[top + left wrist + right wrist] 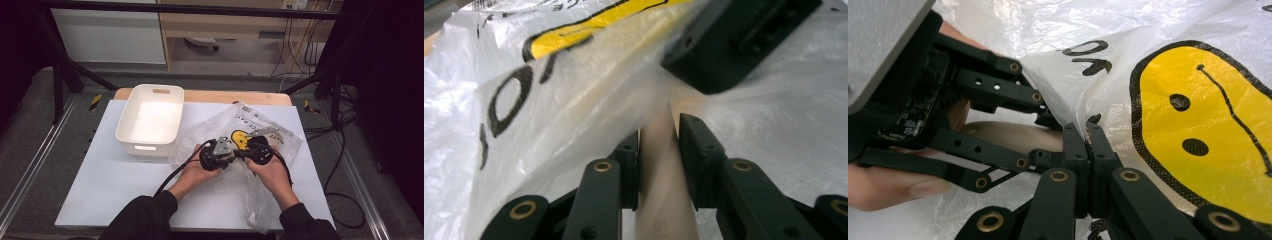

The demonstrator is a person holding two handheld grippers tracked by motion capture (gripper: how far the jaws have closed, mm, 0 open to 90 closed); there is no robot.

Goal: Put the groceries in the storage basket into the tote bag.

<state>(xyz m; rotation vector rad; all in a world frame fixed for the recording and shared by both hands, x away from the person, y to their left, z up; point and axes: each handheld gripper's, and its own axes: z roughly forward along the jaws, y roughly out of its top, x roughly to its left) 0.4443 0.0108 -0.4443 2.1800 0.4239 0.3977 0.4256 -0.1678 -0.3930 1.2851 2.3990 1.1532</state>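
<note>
Left tool (659,150) clenched around a tan rod (663,170); right tool (1088,142) pinched on the plastic bag (1158,75) over the white surface (115,185).

The high view looks down from above; both gripper views sit close against the plastic bag (250,125), shared by all.

Open white tabletop (115,185) left of the crumpled clear plastic bag with a yellow smiley face (240,135), white rectangular plastic bin (150,120) blocking just beyond-left, bare strip right of the bag.
</note>
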